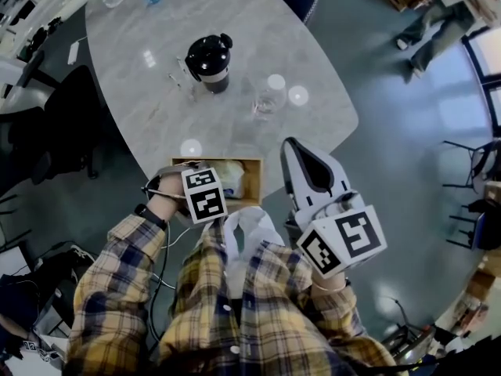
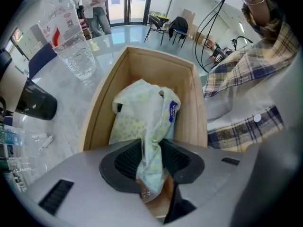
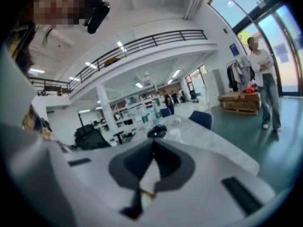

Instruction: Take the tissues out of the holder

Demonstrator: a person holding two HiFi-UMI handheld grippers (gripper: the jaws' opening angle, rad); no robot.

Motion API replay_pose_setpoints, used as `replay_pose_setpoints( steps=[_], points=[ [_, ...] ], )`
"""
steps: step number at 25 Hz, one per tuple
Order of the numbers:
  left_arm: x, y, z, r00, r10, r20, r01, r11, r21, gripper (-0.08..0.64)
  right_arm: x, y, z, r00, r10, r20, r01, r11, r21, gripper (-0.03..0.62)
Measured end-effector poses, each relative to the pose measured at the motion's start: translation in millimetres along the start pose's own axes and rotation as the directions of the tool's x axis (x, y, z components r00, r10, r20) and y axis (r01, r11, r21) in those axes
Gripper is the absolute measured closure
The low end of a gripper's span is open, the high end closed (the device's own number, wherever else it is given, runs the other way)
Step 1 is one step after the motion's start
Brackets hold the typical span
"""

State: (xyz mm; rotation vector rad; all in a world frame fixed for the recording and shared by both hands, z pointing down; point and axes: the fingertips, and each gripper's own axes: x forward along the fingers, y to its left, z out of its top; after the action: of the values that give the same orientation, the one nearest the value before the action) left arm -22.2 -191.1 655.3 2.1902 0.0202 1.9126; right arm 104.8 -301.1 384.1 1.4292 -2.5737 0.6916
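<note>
Tissues (image 2: 141,115), a soft pack in pale wrap, lie inside the wooden holder (image 2: 99,105), which shows at the lower middle of the head view, at the near edge of the desk (image 1: 258,22). The left gripper (image 2: 151,161) reaches in from the holder's near end, and its jaws are clamped on a bunched fold of the wrap. I take it the loose plastic is gripped because the walls leave no room to get round the pack itself. The pack's body rests in the holder, so the lift looks only begun.

The right gripper (image 3: 152,144) is held right of the holder, out past the desk's edge. Its jaws are pressed together on nothing and point away into the room, I guess to stay clear.

A bottle (image 1: 266,100) and a black jug (image 1: 209,57) stand further up the desk, well apart from the holder.
</note>
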Motion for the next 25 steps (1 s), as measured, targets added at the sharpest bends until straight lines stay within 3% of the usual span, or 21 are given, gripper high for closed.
replay_pose_setpoints(
  steps=[12, 25],
  points=[
    [4.4, 0.5, 1.8, 0.999, -0.041, -0.015, 0.04, 0.999, -0.027, 0.471, -1.8, 3.7, 2.1, 1.0, 0.005, -0.007, -0.005, 1.0, -0.018, 0.581],
    [-3.8, -2.2, 5.6, 0.999, 0.035, 0.041, -0.031, 0.996, -0.088, 0.506, 3.1, 22.1, 9.9, 0.997, 0.067, -0.023, -0.069, 0.994, -0.079, 0.581]
  ],
)
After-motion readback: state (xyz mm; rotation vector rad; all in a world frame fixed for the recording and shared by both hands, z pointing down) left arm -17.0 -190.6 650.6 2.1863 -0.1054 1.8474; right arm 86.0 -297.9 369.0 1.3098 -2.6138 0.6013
